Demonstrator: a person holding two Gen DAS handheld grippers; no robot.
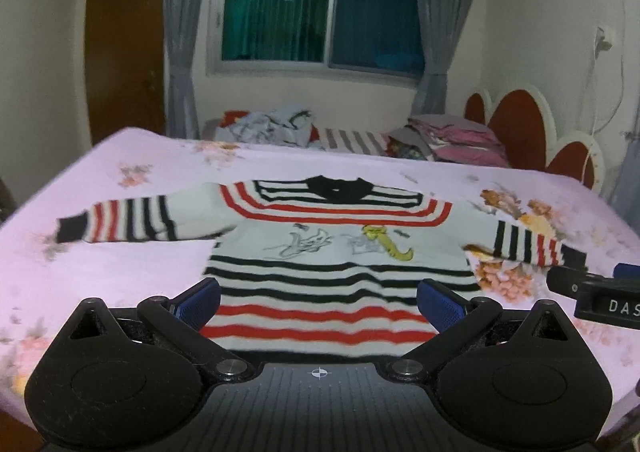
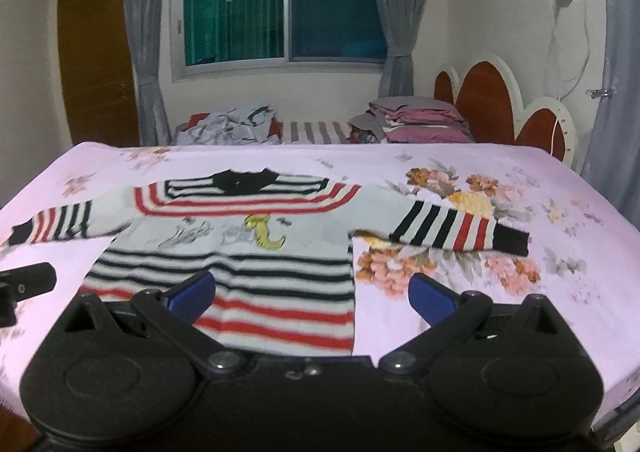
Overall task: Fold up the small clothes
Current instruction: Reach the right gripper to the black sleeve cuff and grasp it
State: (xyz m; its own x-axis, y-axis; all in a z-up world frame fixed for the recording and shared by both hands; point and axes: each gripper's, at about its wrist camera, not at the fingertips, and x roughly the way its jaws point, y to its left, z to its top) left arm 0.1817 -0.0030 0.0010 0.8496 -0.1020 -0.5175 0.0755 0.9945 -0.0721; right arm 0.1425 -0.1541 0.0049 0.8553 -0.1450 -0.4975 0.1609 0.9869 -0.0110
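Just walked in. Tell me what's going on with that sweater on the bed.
A person holds a gripper in each hand over a small striped sweater spread flat on the pink floral bed sheet, both sleeves out to the sides. The left gripper and the right gripper hover open near the hem, gripping nothing. No fold has been made yet. More clothes are piled beyond the far edge of the bed.

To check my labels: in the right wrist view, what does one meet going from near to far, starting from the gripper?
Right gripper → sweater → clothes pile → window
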